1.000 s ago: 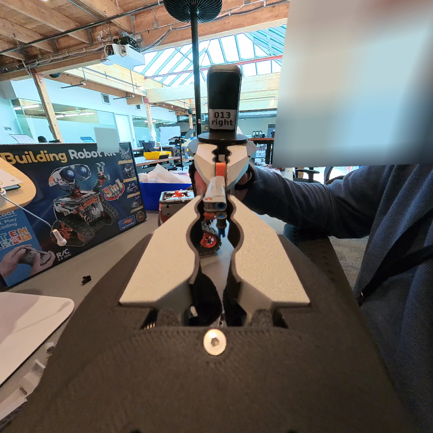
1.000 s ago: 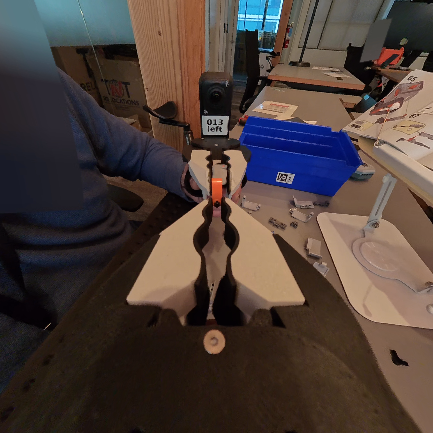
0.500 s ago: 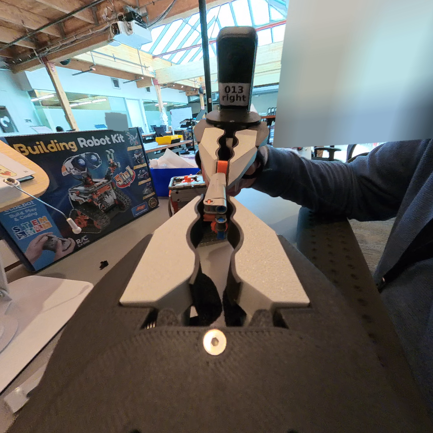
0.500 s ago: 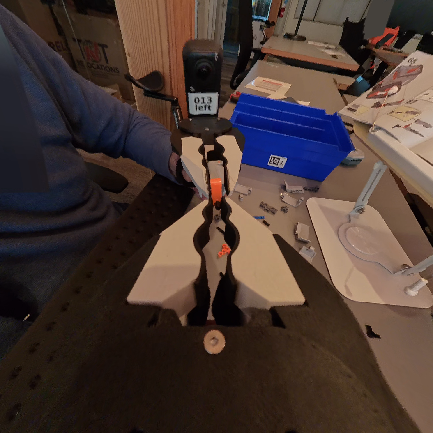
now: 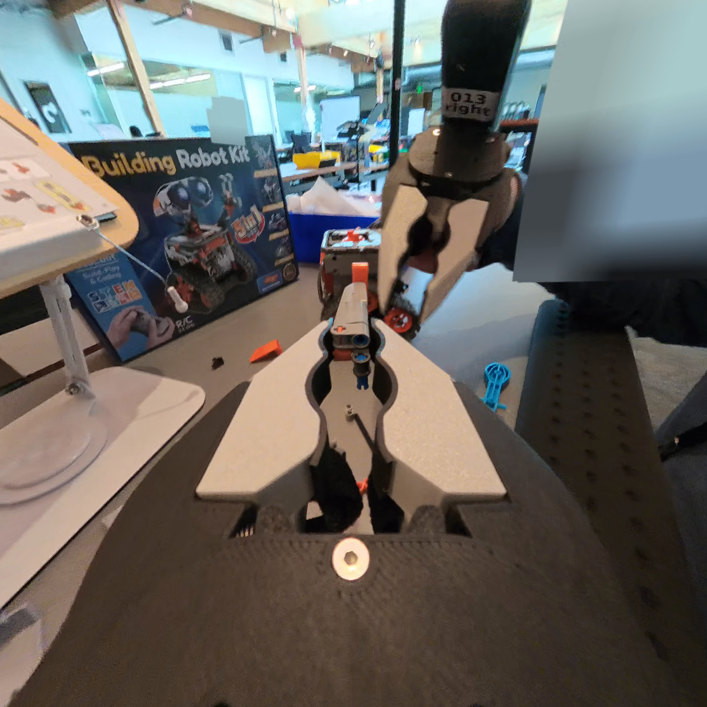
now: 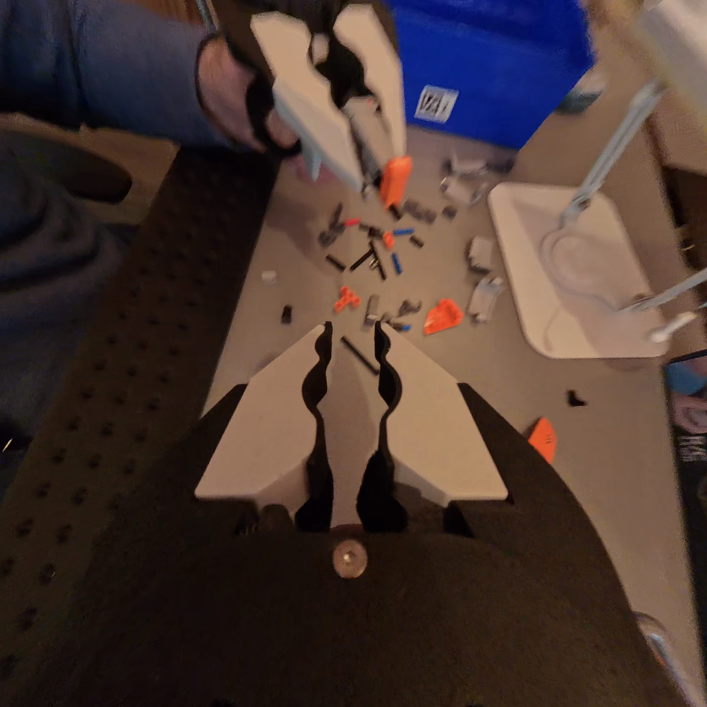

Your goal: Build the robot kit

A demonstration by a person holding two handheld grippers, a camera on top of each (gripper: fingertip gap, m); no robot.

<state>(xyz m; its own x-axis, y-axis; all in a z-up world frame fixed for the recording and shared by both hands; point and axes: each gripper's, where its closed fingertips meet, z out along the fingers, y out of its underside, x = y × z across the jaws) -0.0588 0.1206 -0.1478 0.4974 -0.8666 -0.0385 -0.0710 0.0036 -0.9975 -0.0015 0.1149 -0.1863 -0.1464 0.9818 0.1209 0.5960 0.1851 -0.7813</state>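
Two grippers were in view, and only one carried something. Our left gripper (image 5: 350,329) had its fingers closed on a small grey building piece (image 5: 352,311) with an orange tab (image 5: 359,272) at its far end and a blue pin (image 5: 361,377) hanging under it. Our right gripper (image 6: 352,325) held nothing; its fingers stood apart, above the loose parts (image 6: 367,248) scattered on the grey table (image 6: 478,401).

We judged that the grey building piece could slip or turn, because only the very tips pinched it and most of its length stuck out in front. The blue pin looked lightly attached, so a quick movement could shake it off into the scattered parts, where it would be difficult to find. The right wrist view was blurred, so we think the hand moved fast, and a careless pass could knock the white stand base (image 6: 566,275) beside the parts.

Compared with one second before, the right gripper had let go of the orange tab and drawn away from the left one, opening as it went. The left gripper had kept its hold, and both views had tilted down toward the table.
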